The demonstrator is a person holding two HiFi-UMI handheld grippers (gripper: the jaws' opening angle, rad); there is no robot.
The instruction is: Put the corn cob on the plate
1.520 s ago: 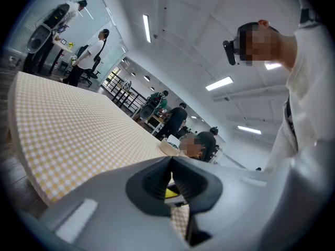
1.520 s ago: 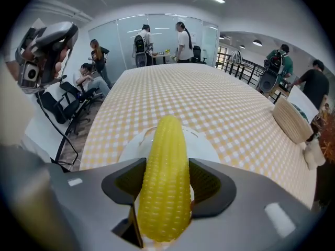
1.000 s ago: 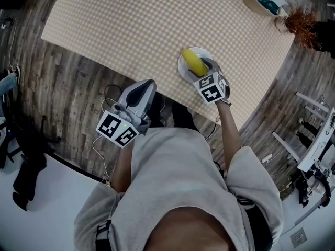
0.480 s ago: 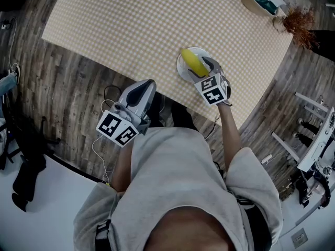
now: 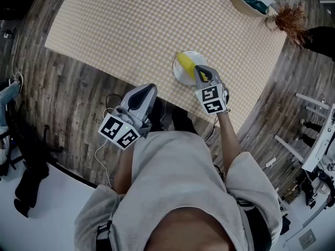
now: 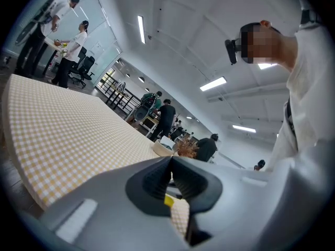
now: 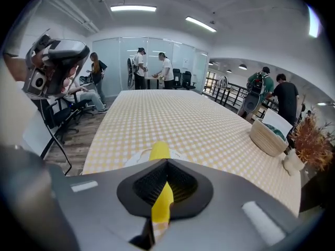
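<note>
Right gripper [image 5: 200, 73]: jaws have just been closing and now meet tip to tip. Nothing is pinched between them. In the right gripper view the gripper [image 7: 167, 162] shows its ribbed pads pressed together at the tips, with a narrow slit below where yellow shows through from behind.

Corn cob [image 5: 184, 63]: lies on the plate [image 5: 183, 78], just ahead of the right jaws and a little below them, free of the pads. In the right gripper view the cob [image 7: 159, 150] pokes out past the jaw tips, lengthwise along the line they point, with the white plate [image 7: 137, 158] showing beside it on the left.

Plate sits on the checkered bench [image 5: 146, 30], close to its near edge, directly under and ahead of the right jaws.

Left gripper [image 5: 148, 90]: held back from the bench over the wood floor [image 5: 78, 88], well apart from the plate, jaws pointing toward the bench edge. In the left gripper view the gripper [image 6: 170, 158] has its jaws closed on each other and empty.

Far ahead of the right jaws, off to the right: a basket [image 7: 267, 137] and a dried plant [image 7: 314, 140], both near the far corner of the bench. From the head view the basket [image 5: 254, 1] and the plant [image 5: 288, 20] sit side by side.
</note>
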